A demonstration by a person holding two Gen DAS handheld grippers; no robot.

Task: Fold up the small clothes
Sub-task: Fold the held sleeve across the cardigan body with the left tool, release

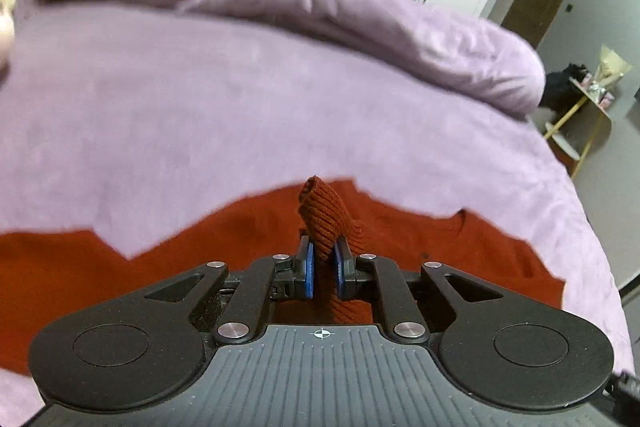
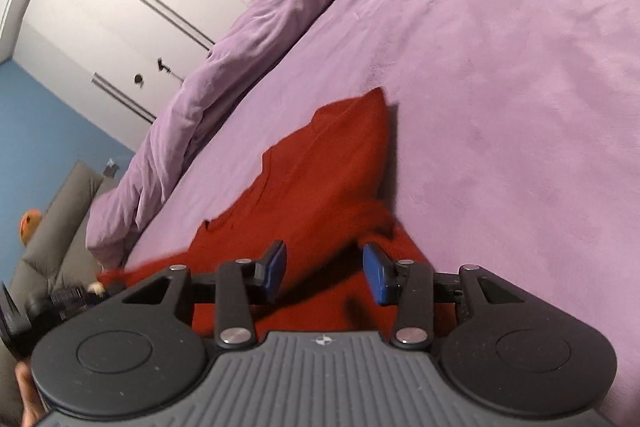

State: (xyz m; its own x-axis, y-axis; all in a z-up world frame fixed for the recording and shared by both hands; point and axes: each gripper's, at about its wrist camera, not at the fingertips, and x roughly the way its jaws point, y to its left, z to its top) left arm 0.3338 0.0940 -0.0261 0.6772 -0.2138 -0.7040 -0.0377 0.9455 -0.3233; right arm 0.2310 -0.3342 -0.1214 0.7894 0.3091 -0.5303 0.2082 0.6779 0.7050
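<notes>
Left gripper (image 1: 324, 263): pads pinch a ribbed fold of the red garment (image 1: 400, 239); garment lies on the purple bedspread (image 1: 240, 107). Right gripper (image 2: 325, 273): jaws spread above the garment.

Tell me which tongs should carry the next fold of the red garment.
Left. The left tongs are already shut on a ribbed edge of the red garment; the right tongs hang open above it, gripping nothing.
</notes>
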